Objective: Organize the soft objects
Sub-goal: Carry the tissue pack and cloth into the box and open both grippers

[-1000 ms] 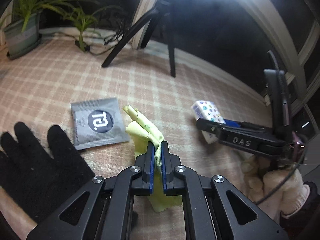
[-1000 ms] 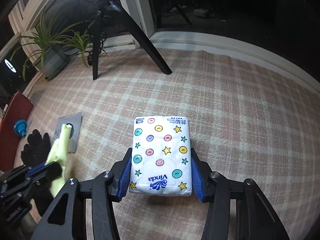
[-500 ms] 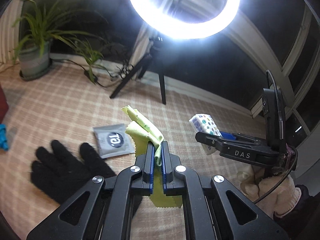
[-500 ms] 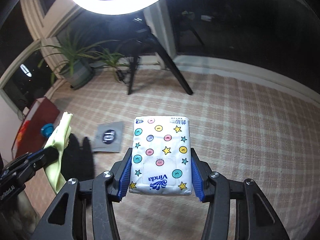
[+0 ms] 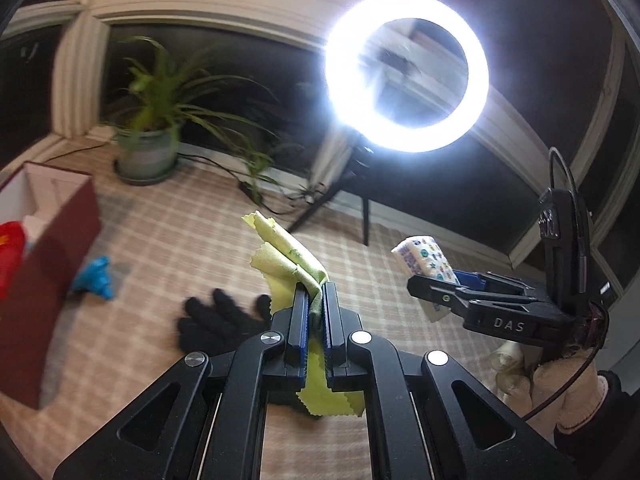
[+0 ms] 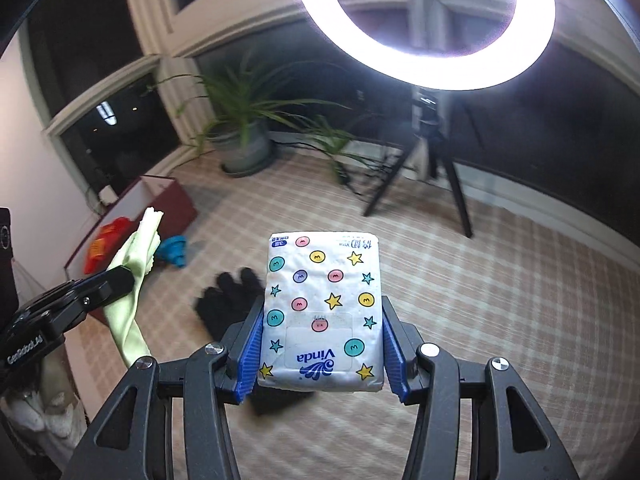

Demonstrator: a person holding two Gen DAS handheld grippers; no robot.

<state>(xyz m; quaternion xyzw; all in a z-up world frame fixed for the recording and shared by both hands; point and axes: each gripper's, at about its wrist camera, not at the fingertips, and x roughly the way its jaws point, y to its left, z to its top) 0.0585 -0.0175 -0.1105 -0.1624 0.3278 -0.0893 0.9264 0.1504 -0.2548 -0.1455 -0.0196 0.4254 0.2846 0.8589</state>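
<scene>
The dark red open cardboard box (image 6: pixel 172 204) lies ahead and left of both jaws, so carry both loads over its rim before letting go. The right gripper (image 6: pixel 322 344) is clamped on the star-printed white tissue pack (image 6: pixel 322 312), jaws wide apart. The left gripper (image 5: pixel 314 308), nearly closed, pinches the thin yellow-green cloth (image 5: pixel 288 256), whose hanging tail should clear the rim.

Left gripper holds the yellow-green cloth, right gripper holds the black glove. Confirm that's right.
Not quite. The right gripper is shut on the Vinda tissue pack, as the right wrist view shows; the black glove lies on the checked mat below. The left gripper does hold the yellow-green cloth.
</scene>
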